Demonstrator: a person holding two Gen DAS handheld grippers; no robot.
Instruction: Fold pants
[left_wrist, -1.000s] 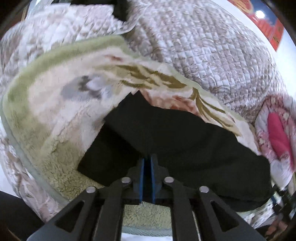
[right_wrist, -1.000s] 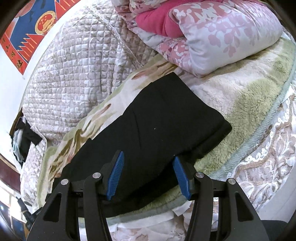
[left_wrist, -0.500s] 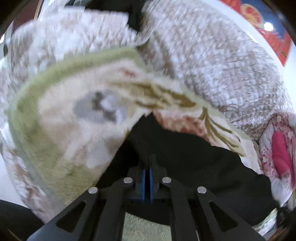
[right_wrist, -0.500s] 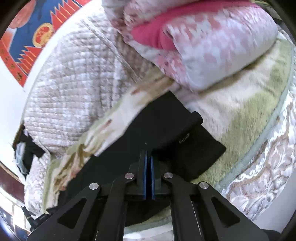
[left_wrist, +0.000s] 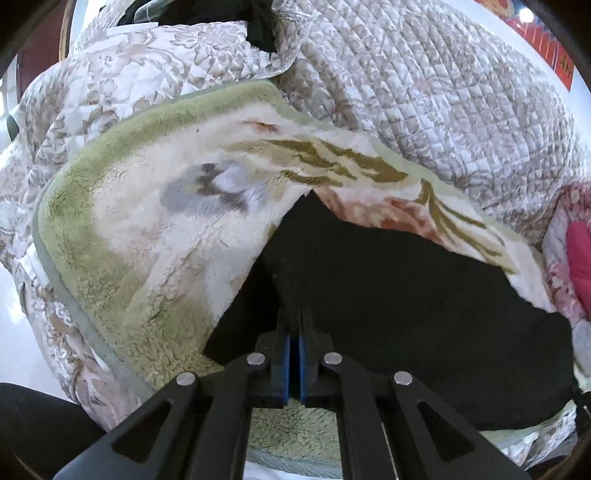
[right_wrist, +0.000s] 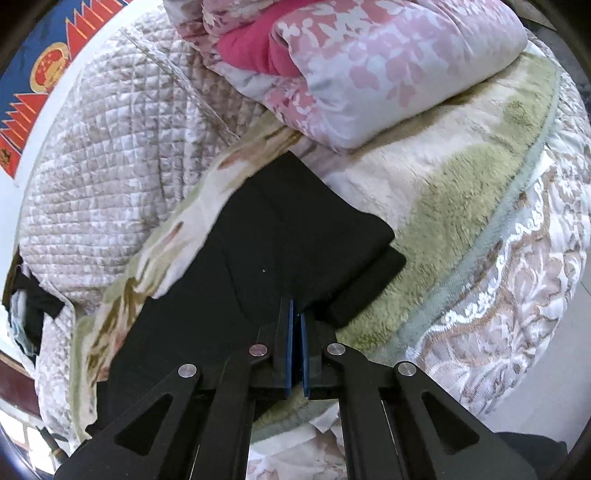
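Black pants (left_wrist: 406, 302) lie lengthwise along a fleecy cream and green blanket (left_wrist: 147, 229) on a bed. My left gripper (left_wrist: 294, 317) is shut on the pants' near edge, pulling a layer up into a peak over the cloth beneath. In the right wrist view the same pants (right_wrist: 280, 236) show their other end, where my right gripper (right_wrist: 296, 310) is shut on the near edge. The top layer there is lifted off a lower black layer (right_wrist: 365, 288) that pokes out to the right.
A quilted beige bedspread (left_wrist: 424, 85) is heaped behind the blanket. A folded pink floral duvet (right_wrist: 369, 62) lies at the far end of the pants. The blanket's green border (right_wrist: 491, 236) marks the bed's near edge. A red and blue poster (right_wrist: 40, 66) hangs on the wall.
My right gripper, wide open a second ago, has shut on the pants' edge and lifted the top layer. The left one stayed shut on the cloth and drew it slightly up.
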